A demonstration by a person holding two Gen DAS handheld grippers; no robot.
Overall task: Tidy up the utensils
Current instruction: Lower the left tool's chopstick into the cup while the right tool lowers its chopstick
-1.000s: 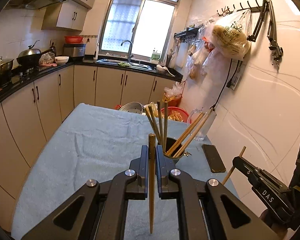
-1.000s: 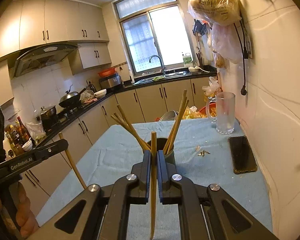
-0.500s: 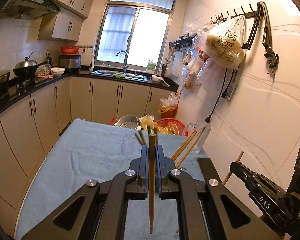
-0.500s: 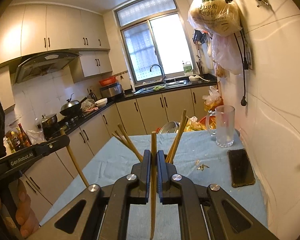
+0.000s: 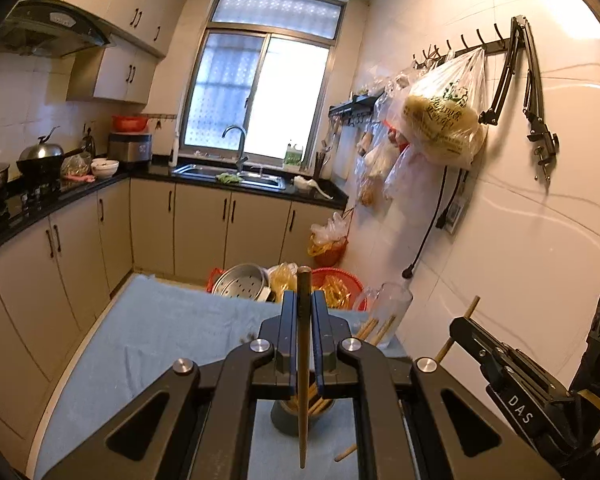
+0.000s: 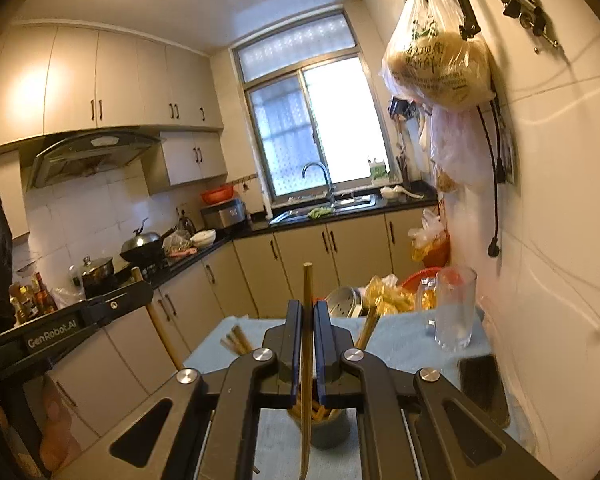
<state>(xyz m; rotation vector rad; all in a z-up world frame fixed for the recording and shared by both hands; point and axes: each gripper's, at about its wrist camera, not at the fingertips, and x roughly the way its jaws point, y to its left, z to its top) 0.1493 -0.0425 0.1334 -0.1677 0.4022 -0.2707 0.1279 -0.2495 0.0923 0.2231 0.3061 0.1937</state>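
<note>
In the left wrist view, the black left tongs (image 5: 303, 322) fill the lower middle of the frame, clamped narrow on one upright brown wooden chopstick (image 5: 303, 368) whose tip hangs in the air. Just behind and below it stands a dark round holder cup (image 5: 300, 420) with more chopsticks, on a bench draped in pale blue cloth (image 5: 148, 332). One loose chopstick (image 5: 346, 453) lies on the cloth at lower centre, seen only here. At lower right the right tongs (image 5: 466, 326) enter side-on, gripping a second wooden chopstick (image 5: 471, 307).

The right wrist view shows those right tongs (image 6: 307, 328) head-on, pinched on their chopstick (image 6: 307, 360) above the same cup (image 6: 328, 424). Only this view shows a black phone (image 6: 482, 384) lying flat at lower right of the bench, and the left tongs (image 6: 142, 286) from the side at left. A clear glass mug (image 6: 454, 312) stands farther back. Beyond lie beige cabinets (image 6: 308, 256) and a bright window (image 6: 320, 128).
</note>
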